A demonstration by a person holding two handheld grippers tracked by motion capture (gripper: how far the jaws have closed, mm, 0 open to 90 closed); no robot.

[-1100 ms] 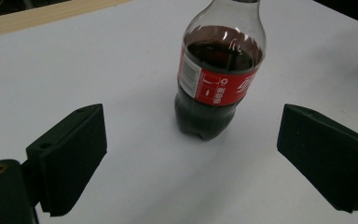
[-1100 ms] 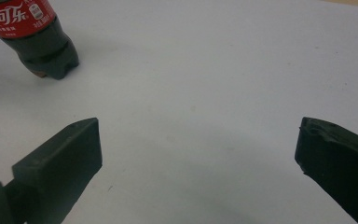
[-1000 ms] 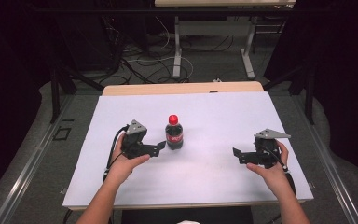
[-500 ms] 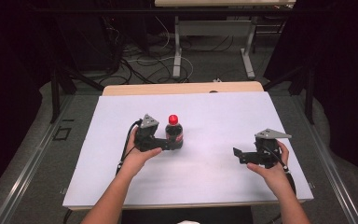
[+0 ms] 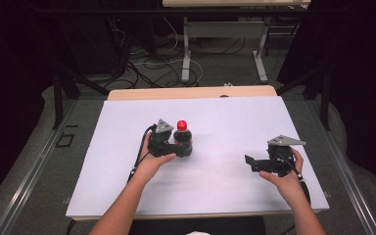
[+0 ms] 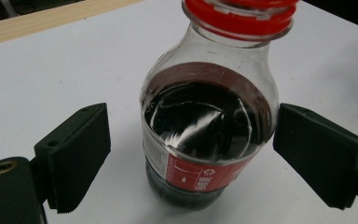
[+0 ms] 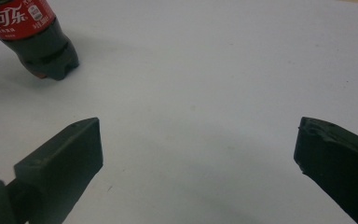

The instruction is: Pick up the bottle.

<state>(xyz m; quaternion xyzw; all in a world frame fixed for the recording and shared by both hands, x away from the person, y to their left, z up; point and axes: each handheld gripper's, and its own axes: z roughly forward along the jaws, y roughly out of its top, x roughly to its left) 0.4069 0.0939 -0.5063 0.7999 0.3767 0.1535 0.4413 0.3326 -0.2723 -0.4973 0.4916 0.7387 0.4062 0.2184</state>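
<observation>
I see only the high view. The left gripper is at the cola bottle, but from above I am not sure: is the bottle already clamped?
Observer: Not yet. In the left gripper view the bottle stands between the two pads of the left gripper, with a visible gap on each side. The jaws have just been closing.
Operator: Is the bottle full?
Observer: No. The dark drink reaches only to the shoulder; the neck below the red cap is clear.
Operator: And the right gripper, does it have anything?
Observer: Nothing. In the right gripper view the right gripper has its jaws wide apart over bare white table, and the bottle's base sits far off at the upper left.
</observation>
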